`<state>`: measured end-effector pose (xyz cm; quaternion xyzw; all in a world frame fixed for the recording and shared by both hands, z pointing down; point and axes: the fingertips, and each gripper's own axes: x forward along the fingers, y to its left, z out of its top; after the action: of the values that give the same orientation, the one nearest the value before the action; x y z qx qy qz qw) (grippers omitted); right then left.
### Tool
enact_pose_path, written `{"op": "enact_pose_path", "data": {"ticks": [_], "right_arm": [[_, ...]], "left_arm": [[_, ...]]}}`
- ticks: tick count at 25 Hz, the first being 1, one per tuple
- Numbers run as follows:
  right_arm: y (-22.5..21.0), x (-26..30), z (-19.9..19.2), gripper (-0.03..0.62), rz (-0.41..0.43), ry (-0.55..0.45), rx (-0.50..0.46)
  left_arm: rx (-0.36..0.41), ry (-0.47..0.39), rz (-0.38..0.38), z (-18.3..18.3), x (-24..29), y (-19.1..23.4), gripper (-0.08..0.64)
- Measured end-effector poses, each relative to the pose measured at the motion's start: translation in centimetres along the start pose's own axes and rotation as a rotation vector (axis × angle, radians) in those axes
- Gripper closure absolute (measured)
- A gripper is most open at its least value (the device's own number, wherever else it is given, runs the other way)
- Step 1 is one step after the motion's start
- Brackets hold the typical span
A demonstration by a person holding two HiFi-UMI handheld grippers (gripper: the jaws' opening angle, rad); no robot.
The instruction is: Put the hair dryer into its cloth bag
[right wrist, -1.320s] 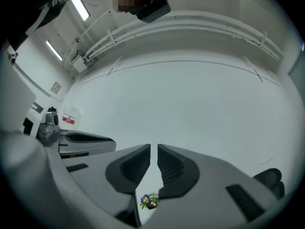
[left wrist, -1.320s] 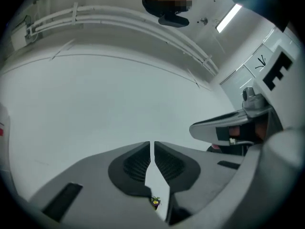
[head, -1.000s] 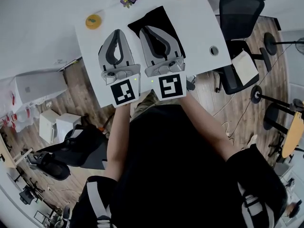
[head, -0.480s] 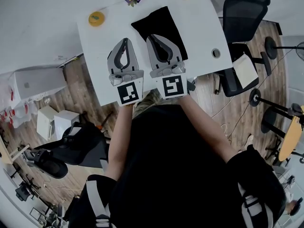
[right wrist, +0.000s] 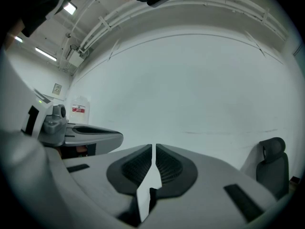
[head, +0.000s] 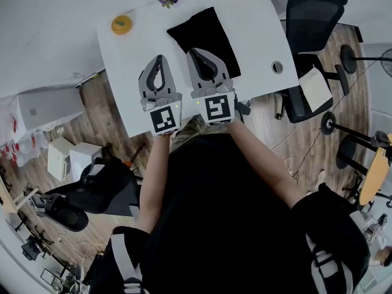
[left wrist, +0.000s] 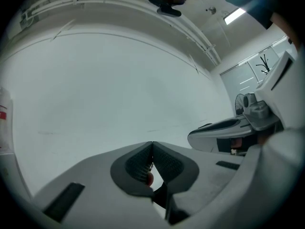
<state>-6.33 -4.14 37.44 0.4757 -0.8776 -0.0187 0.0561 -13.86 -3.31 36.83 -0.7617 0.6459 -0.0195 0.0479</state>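
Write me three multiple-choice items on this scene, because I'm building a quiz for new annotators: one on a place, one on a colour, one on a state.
1. Where does the black cloth bag lie?
A. Flat on the white table
B. On a shelf
C. Hung on a wall hook

2. What colour is the round thing at the table's far left corner?
A. Blue
B. Yellow-orange
C. Green

3. How do the left gripper's jaws stand?
A. Wide apart
B. Clamped on the bag
C. Together, with nothing held

Answers:
1. A, as the head view shows the bag spread on the tabletop.
2. B, as it stands out yellow-orange against the white top.
3. C, as the left gripper view shows the pads meeting, with only bare wall ahead of them.
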Motion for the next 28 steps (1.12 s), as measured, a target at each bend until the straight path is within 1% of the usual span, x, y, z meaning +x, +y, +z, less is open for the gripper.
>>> {"op": "enact_pose_path", "data": {"ticks": [4,8,16,28], "right_arm": [[0.1,0.2,-1.2,0.548,0.010,0.033,-0.001],[0.1,0.2,-2.2,0.549,0.014,0.055,0.006],[0.0,0.0,-3.0,0.552,0.020,0.070,0.019],[0.4,-1.6,-3.7,0.555,0.031,0.080,0.018]], "left_arm": [[0.037,0.078,-0.006,-2.0,-0.2,-0.1,0.535],[0.037,0.106,-0.005,-3.1,-0.4,-0.1,0.535],[0.020,0.125,-0.019,-4.3,-1.0,0.2,0.535],[0.010,0.128,-0.019,-4.5,-2.1,-0.5,0.535]]}}
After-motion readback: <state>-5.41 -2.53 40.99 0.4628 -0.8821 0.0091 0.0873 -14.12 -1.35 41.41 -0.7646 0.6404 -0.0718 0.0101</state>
